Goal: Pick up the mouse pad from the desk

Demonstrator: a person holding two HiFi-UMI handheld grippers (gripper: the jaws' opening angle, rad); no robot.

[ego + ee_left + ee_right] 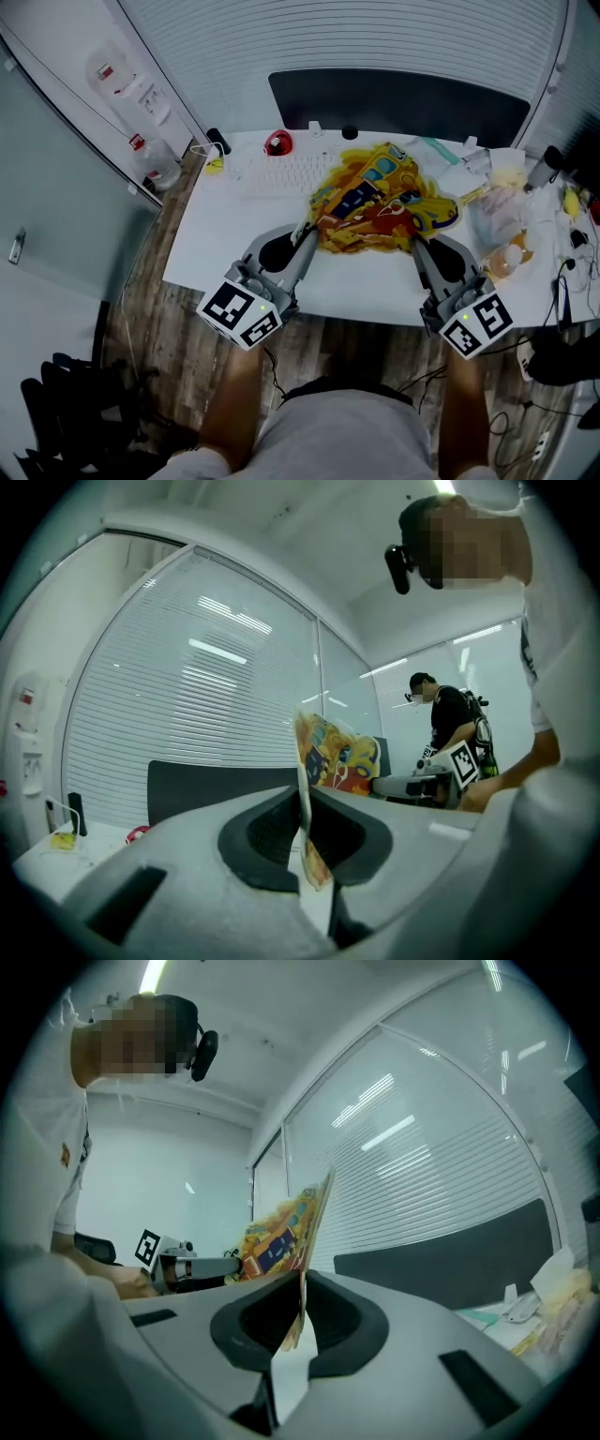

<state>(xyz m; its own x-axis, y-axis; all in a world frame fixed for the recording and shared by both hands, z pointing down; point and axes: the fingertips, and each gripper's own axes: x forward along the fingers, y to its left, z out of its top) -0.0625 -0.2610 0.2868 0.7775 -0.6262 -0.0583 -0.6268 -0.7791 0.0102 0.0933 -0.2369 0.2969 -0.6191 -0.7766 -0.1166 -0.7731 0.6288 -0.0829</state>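
Between my two grippers hangs the mouse pad [380, 202], buckled into a hump over the middle of the white worktop [220, 239]. My left gripper [302, 234] is clamped tight on its near left edge and my right gripper [415, 246] is clamped tight on its near right edge. In each gripper view the sheet stands on edge in the closed jaws. It is thin and floppy, printed in yellow and orange with blue patches. A white keyboard [279, 174] lies just beside it on the left. Crinkled plastic bags [506, 220] crowd the right end. I see bare worktop along the near edge and at the left.
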